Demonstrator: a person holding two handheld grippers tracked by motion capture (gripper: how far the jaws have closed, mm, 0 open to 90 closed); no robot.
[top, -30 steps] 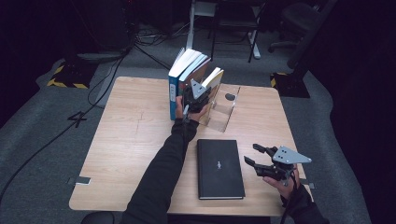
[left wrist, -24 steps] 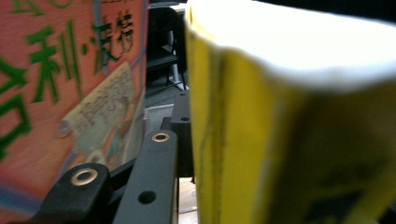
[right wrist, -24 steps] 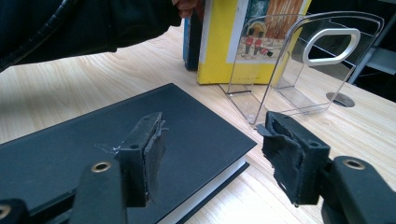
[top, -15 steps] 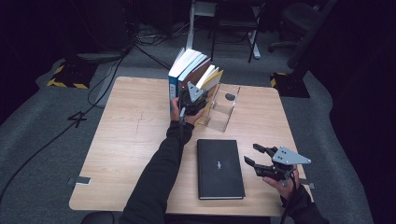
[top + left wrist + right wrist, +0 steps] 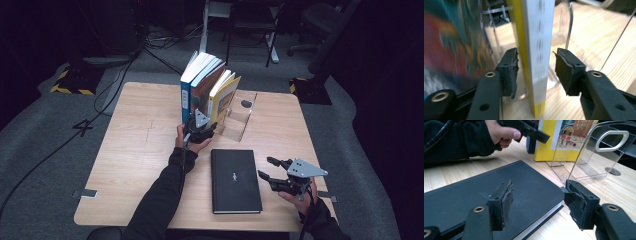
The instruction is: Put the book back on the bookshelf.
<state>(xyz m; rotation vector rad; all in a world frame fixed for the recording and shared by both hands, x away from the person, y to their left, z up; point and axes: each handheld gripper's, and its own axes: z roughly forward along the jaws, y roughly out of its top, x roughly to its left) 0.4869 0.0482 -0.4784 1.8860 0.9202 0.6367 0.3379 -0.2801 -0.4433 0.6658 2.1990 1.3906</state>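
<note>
We found the yellow book (image 5: pixel 224 97) standing upright at the far middle of the table (image 5: pixel 135 150), rightmost in a row of upright books (image 5: pixel 200 85), inside a clear plastic book rack (image 5: pixel 240 117). The left gripper (image 5: pixel 200 131) sat at the near foot of that book. In the left gripper view its jaws straddled the yellow book's (image 5: pixel 537 57) spine, and a gap showed on each side, so the pads pressed on nothing. The jaws had just been closing slightly, the book between them. A blurred colourful book (image 5: pixel 451 47) stood just left of it.

The right gripper (image 5: pixel 274 172) hovered at the near right, jaws parted and holding nothing. Just to its left a black book (image 5: pixel 235 180) lay flat on the table. In the right gripper view the black book (image 5: pixel 499 185) lay under the jaws, the rack (image 5: pixel 594 157) beyond.
</note>
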